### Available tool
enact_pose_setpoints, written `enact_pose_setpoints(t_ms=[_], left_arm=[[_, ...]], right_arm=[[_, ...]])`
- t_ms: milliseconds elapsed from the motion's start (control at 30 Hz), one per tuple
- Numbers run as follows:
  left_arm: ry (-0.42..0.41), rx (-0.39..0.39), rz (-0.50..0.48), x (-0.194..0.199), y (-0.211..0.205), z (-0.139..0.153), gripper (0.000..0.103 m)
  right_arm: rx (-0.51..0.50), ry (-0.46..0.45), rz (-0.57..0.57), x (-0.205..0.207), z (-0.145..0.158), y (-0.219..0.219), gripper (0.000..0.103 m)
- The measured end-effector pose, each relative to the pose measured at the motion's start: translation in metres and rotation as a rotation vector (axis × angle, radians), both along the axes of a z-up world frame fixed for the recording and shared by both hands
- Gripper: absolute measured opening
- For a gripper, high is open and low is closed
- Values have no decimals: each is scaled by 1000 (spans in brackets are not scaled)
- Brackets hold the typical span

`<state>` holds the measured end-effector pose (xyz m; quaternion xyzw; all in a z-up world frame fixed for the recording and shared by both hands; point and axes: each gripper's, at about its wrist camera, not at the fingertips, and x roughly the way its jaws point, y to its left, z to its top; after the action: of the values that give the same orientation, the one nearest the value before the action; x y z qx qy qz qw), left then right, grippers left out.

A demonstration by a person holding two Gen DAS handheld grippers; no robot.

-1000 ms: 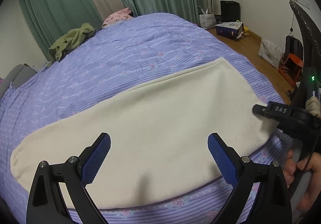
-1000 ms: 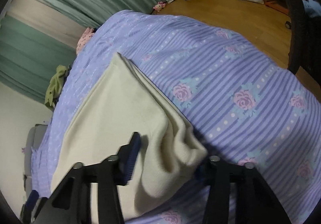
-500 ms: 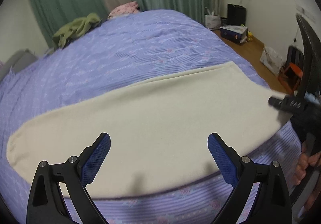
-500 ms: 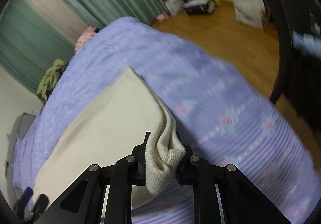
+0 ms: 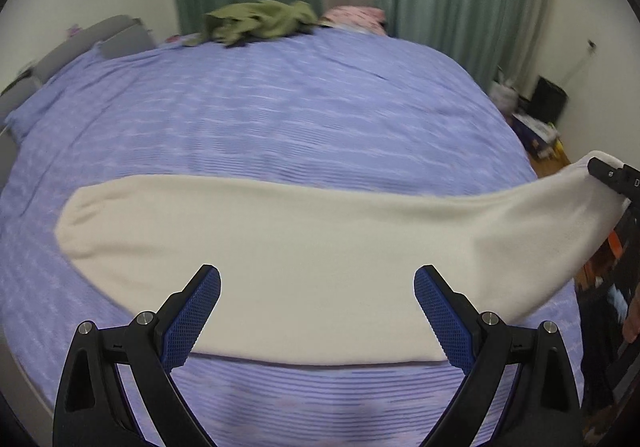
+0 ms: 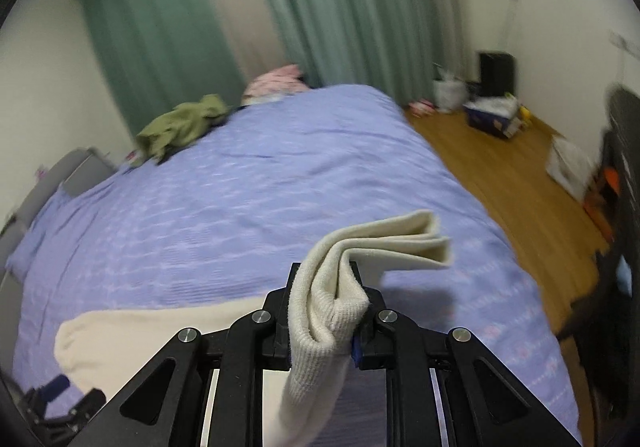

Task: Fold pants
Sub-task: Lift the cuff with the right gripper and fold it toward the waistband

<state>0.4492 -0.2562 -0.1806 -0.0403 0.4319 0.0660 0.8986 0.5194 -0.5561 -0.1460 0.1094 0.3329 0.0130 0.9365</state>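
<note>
Right gripper [image 6: 328,311] clamping bunched pants [image 5: 304,259] end, lifting it off bed [image 5: 280,119]. Left gripper [image 5: 318,319] hanging wide apart, holding nothing. Risk: thick fleece slipping free; unpinned far end dragging, fold skewing.

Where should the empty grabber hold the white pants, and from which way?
Probably the far rounded end of the cream pants, coming down from above: it lies flat on the purple bedspread. The left gripper is open; the right gripper already pinches the other end.
</note>
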Motion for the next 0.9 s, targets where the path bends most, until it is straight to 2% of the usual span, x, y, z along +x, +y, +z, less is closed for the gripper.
enact_pose_setpoints(t_ms=[200, 433, 567, 700, 900], left_arm=[[-5, 16, 80, -20, 89, 5, 99], [31, -21, 137, -31, 177, -12, 99], [75, -41, 170, -40, 218, -33, 99], [123, -42, 187, -49, 244, -54, 99], [160, -17, 185, -52, 261, -76, 99]], right_arm=[[-118, -25, 169, 1, 19, 113, 20], [-219, 23, 362, -3, 1, 237, 20], [-245, 103, 505, -7, -38, 305, 20], [-332, 225, 614, -17, -87, 362, 20], [-338, 311, 711, -43, -133, 395, 20]])
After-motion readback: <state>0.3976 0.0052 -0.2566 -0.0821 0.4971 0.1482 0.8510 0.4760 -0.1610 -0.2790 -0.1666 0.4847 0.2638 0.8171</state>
